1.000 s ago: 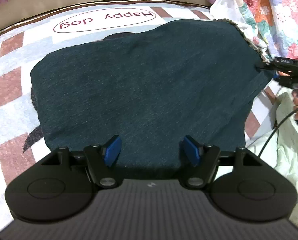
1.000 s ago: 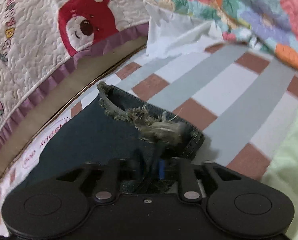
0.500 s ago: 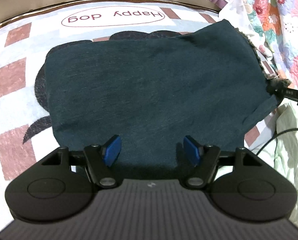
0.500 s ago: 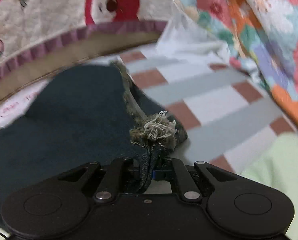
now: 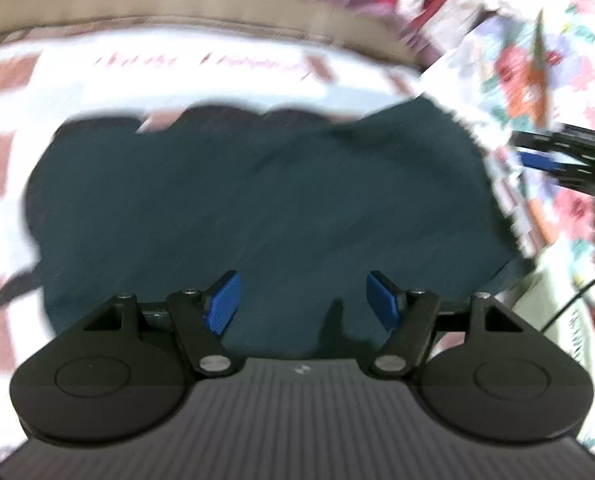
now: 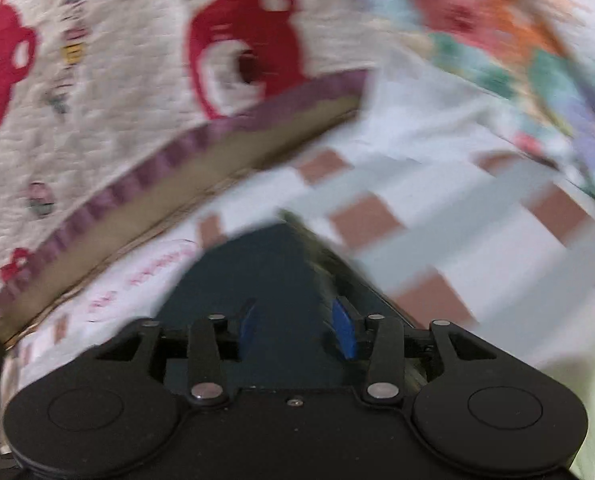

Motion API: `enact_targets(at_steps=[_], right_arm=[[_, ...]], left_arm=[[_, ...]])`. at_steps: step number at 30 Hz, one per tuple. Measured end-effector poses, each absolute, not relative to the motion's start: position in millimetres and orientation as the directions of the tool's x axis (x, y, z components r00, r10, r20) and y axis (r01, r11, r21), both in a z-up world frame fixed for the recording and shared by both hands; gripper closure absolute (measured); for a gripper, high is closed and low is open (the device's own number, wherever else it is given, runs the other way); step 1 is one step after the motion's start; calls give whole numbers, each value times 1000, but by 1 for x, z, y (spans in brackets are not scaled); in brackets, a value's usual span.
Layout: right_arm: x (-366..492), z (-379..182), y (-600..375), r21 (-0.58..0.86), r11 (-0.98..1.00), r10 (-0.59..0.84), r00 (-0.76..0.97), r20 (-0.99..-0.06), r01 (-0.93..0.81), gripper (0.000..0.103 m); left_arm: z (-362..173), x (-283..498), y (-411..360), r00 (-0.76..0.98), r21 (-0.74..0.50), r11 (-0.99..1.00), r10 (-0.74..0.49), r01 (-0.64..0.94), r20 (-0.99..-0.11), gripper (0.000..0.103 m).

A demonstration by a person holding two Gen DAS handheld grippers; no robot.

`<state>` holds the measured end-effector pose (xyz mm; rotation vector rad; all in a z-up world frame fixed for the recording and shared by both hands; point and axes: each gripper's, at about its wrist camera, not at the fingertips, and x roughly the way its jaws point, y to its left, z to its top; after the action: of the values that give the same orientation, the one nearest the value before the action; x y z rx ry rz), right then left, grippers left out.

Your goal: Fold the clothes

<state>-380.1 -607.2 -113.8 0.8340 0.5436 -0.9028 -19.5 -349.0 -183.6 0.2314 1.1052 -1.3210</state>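
Dark denim garment (image 5: 257, 216) lies flat across mid-frame on the checked bed sheet (image 5: 5, 160). Left hand-held gripper (image 5: 303, 304) apart, empty; right hand-held gripper (image 6: 297, 326) opening, clear of the cloth. Risk: the released frayed edge (image 6: 317, 252) may spring back, spoiling the fold.

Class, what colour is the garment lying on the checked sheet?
Dark teal-blue, like dark denim; the left wrist view shows it best.

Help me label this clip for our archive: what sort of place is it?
Most likely a bedroom, on a bed: the dark denim garment lies on a checked sheet, with a bear-print quilt and a floral quilt bunched around it.
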Motion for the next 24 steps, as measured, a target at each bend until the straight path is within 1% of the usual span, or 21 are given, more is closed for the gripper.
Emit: enact_targets(at_steps=[3, 4, 5, 7, 8, 9, 10, 12, 14, 15, 16, 17, 18, 19, 22, 24], right_arm=[[-345, -122, -641, 361, 425, -413, 533, -738, 830, 51], [-327, -129, -653, 321, 471, -385, 519, -763, 821, 53], [-310, -135, -660, 244, 515, -394, 480, -784, 822, 53], [-281, -141, -666, 133, 562, -438, 430, -789, 816, 52], [-272, -143, -670, 126, 581, -422, 430, -798, 804, 52], [-267, -145, -675, 118, 585, -414, 420, -807, 802, 49], [-266, -146, -681, 107, 579, -412, 403, -817, 808, 42], [-271, -153, -698, 108, 553, -400, 377, -836, 826, 31], [-273, -168, -717, 106, 551, -331, 333, -883, 828, 32], [-277, -172, -722, 116, 537, -330, 334, -883, 836, 31], [-284, -174, -723, 175, 530, -309, 381, -871, 830, 35], [-291, -176, -724, 233, 522, -290, 428, -856, 820, 43], [-297, -175, -720, 281, 522, -284, 475, -833, 805, 67], [-301, -174, -711, 292, 538, -306, 506, -806, 791, 83], [-314, -161, -669, 238, 638, -427, 594, -682, 732, 84], [-321, -153, -637, 213, 673, -475, 635, -609, 708, 84]], left_arm=[[-175, -25, -377, -139, -422, 240, -709, 874, -692, 33], [-175, -26, -387, -134, -413, 221, -725, 883, -675, 33], [-177, -27, -397, -128, -404, 214, -731, 889, -670, 33], [-183, -24, -415, -115, -392, 243, -707, 887, -698, 33], [-183, -23, -419, -119, -391, 238, -705, 889, -700, 33], [-183, -22, -423, -123, -390, 234, -702, 890, -701, 33], [-182, -21, -426, -127, -387, 225, -702, 894, -701, 33], [-181, -22, -429, -129, -370, 204, -700, 906, -702, 33], [-184, -21, -429, -137, -373, 202, -692, 906, -709, 33], [-186, -20, -428, -144, -379, 203, -687, 903, -712, 33], [-189, -19, -427, -149, -385, 206, -683, 900, -715, 33], [-191, -19, -427, -152, -391, 212, -680, 896, -717, 33], [-194, -18, -426, -150, -392, 220, -678, 893, -720, 33], [-195, -18, -426, -137, -385, 230, -677, 894, -723, 33], [-197, -19, -421, -111, -371, 250, -679, 894, -726, 33], [-198, -21, -417, -106, -372, 256, -683, 892, -723, 33]])
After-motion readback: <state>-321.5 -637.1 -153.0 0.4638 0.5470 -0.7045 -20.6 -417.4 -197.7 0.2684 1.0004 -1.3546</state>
